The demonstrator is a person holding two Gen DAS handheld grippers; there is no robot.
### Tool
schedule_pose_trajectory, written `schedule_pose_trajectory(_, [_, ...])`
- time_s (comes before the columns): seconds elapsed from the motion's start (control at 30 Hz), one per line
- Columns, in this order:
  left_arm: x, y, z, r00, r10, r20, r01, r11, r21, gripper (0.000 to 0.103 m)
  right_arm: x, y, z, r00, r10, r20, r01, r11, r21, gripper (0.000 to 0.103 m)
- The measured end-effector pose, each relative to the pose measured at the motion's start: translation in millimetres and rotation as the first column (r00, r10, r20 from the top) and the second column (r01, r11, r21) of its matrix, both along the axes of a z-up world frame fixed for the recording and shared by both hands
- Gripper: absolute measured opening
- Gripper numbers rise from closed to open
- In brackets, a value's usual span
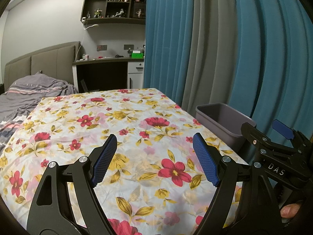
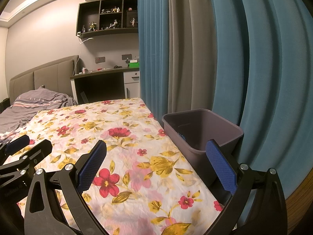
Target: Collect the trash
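A grey-purple plastic bin (image 2: pixel 203 135) stands beside the right edge of the floral-cloth table (image 2: pixel 117 146); it also shows in the left wrist view (image 1: pixel 225 121). Something small and blue lies inside it, too small to identify. My left gripper (image 1: pixel 154 146) is open and empty above the cloth (image 1: pixel 117 117). My right gripper (image 2: pixel 156 152) is open and empty, its right finger (image 2: pixel 221 166) in front of the bin's near wall. Each gripper shows at the edge of the other's view: the right one (image 1: pixel 277 143), the left one (image 2: pixel 23 152). I see no loose trash on the cloth.
Teal and grey curtains (image 2: pixel 215 58) hang close behind the bin. A bed with a grey blanket (image 1: pixel 29 94) lies at the left. A desk (image 1: pixel 109 62) and wall shelves with figurines (image 1: pixel 115 5) are at the back.
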State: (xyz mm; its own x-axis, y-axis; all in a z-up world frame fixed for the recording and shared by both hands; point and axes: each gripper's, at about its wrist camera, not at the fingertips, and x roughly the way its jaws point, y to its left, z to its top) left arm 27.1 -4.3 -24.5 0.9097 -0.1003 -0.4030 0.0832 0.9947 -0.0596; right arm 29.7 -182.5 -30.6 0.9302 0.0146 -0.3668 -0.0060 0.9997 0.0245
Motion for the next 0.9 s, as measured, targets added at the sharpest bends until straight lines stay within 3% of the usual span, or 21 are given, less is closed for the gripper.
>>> schedule_pose_trajectory(0.53, [0,1,2,1.0,0.007,0.002,-0.007,1.0,0.005,0.08,1,7,2,1.0,0.004,0.003,-0.004,1.0,0.007,0.097])
schedule_pose_trajectory(0.9, [-1,3,5,1.0,0.027,0.008,-0.027,0.999,0.022,0.096,1,9,5,1.0,0.003,0.005,-0.003,1.0,0.014,0.097])
